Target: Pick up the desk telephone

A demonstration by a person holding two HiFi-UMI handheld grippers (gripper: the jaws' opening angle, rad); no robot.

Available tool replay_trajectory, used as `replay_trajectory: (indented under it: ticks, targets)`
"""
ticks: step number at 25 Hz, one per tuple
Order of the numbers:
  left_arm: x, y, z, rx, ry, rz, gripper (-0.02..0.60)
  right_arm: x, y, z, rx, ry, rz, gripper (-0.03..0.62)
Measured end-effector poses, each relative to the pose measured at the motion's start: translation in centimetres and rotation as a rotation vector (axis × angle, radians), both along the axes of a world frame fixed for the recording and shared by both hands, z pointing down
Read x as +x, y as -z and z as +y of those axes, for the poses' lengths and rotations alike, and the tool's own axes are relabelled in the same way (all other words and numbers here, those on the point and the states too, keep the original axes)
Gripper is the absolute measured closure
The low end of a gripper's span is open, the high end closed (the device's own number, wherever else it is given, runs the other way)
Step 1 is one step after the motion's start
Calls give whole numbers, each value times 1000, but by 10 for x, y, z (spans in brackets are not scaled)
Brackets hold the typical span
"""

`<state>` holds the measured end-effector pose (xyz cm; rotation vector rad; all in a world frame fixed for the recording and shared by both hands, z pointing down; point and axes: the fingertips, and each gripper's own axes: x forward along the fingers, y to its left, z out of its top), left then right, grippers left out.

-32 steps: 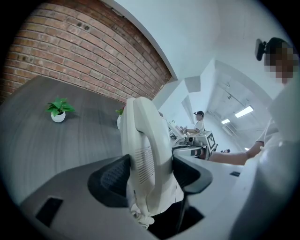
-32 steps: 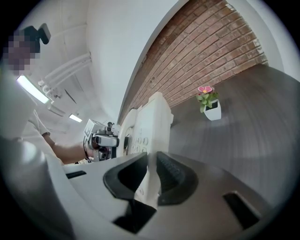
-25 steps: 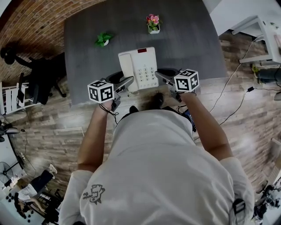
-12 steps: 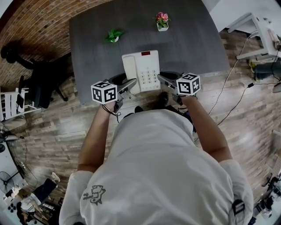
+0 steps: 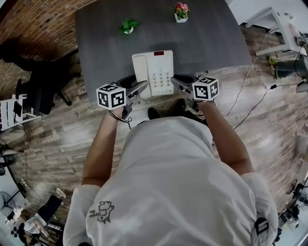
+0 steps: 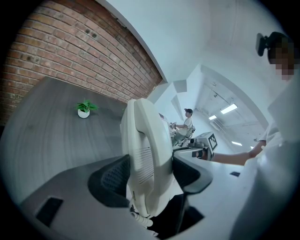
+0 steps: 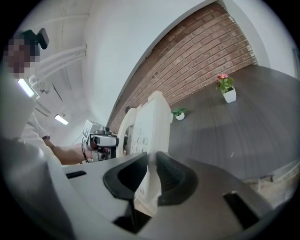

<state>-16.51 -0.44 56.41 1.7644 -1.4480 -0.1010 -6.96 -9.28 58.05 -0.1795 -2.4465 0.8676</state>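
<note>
The white desk telephone (image 5: 154, 72) with its handset on the left hangs over the near edge of the grey desk (image 5: 106, 48), gripped from both sides. My left gripper (image 5: 139, 89) is shut on the handset side; in the left gripper view the phone (image 6: 145, 159) fills the gap of that gripper (image 6: 150, 176), both pads pressing it. My right gripper (image 5: 177, 84) is shut on the phone's thin right edge. The right gripper view shows the keypad side of the phone (image 7: 147, 126) pinched between the jaws of that gripper (image 7: 151, 176).
A small green plant (image 5: 128, 25) and a pink flower in a white pot (image 5: 181, 10) stand at the desk's far side. A dark office chair (image 5: 38, 81) is left of the desk. White furniture (image 5: 284, 29) and floor cables (image 5: 250, 96) lie to the right.
Both grippers have drawn the telephone away from the two plants toward the desk's near edge and the person. Both grips are unchanged.
</note>
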Motion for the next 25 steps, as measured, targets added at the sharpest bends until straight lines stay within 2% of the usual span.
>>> replay_trajectory:
  ticks: [9,17,19,25]
  targets:
    - [9,20,5,41,58,-14,281,5,22,1,33,49,-19,526]
    - [18,31,6,33,99,-8,281,12,31,-1,24,92,3,526]
    - [33,32,0,34,106,-8,281,26,32,-6,22,100,7,526]
    - [106,30,-27,32,135,-42,281,96,28,-36,28,113,-15,526]
